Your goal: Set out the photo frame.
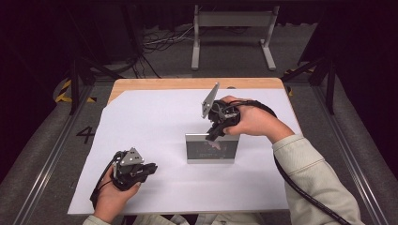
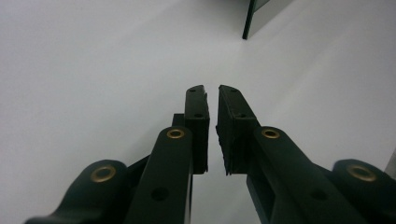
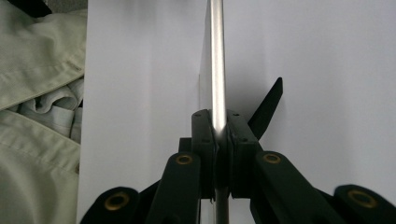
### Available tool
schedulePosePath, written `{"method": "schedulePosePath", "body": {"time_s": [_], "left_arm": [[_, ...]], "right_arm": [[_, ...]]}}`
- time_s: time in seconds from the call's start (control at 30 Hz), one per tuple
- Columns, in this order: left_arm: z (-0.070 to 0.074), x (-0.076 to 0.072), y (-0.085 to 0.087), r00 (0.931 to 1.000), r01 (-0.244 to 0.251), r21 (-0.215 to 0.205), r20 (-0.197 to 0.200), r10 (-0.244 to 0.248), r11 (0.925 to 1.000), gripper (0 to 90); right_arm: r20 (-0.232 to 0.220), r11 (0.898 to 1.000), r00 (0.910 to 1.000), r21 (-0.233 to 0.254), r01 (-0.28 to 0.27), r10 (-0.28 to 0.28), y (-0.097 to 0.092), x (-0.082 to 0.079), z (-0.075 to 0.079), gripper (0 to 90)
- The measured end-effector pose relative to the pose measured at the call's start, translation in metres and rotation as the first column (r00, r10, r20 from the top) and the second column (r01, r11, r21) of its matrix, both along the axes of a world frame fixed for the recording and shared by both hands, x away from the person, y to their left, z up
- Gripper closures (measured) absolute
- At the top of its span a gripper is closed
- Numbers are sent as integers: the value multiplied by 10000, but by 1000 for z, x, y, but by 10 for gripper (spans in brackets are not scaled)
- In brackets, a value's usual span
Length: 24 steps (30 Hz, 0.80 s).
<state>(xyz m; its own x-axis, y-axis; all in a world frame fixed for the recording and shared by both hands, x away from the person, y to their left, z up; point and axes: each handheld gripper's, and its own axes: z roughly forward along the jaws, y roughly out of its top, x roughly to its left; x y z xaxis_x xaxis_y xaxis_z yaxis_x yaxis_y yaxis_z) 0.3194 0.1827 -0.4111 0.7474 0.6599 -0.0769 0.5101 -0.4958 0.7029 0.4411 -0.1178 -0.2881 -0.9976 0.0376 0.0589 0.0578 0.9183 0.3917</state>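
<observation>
Right hand-held gripper (image 1: 213, 133) of mine is pinching the top edge of the frame (image 1: 210, 149), a thin metal-rimmed panel that stands upright near the middle of the white sheet (image 1: 155, 122) on the tabletop (image 1: 187, 83). In the right gripper view the pads (image 3: 204, 135) press on either side of the silver rim (image 3: 217, 60), which runs straight away from me, and a dark prop (image 3: 267, 108) angles off behind it on one side. My left hand-held gripper (image 2: 212, 93) rests low toward the near left of the sheet, well apart from the frame; its jaws are nearly pressed together with a narrow slit between them and nothing in it, and a corner of the frame (image 2: 254, 14) shows at the top of the left gripper view. I judge that I am at the step of gripping and steadying the frame by its upper edge, either to settle it on its prop or to lift it off. The next move calls for a firm, square pinch so the thin rim does not slip or twist, and a slow motion that keeps the panel vertical, since it looks light and top-heavy enough to tip. The left hand-held gripper could come in to brace the lower edge if it wobbles. As for containers, I see none on the sheet; the frame's face shows some faint reddish picture or reflection in the high view, too small for me to make out.
</observation>
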Motion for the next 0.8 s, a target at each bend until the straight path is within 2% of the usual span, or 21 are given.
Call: {"method": "schedulePosePath", "body": {"time_s": [0.2,0.37,0.53,0.63,0.73,0.8], "left_arm": [[-1,1,-2,10000,17,-32,-22,-17,10000,819],[0,1,-3,10000,64,-34,-43,-65,10000,817],[0,2,-3,10000,61,-38,-41,-61,10000,815],[0,3,-3,10000,79,-20,-34,-79,10000,810],[0,4,-4,9999,119,-72,-49,-119,9999,801],[0,4,-4,10000,86,-112,-42,-87,9999,787]], "right_arm": [[305,9994,9994,309,152,-162,-4,2,-1,818],[786,9980,9967,623,133,-182,-7,4,1,762],[914,9962,9956,861,139,-218,-9,5,1,728],[925,9914,9947,1267,328,-447,-12,4,4,615],[1097,9876,9921,1510,440,-609,-16,2,8,542],[1107,9812,9905,1832,608,-821,-20,1,10,509]]}}
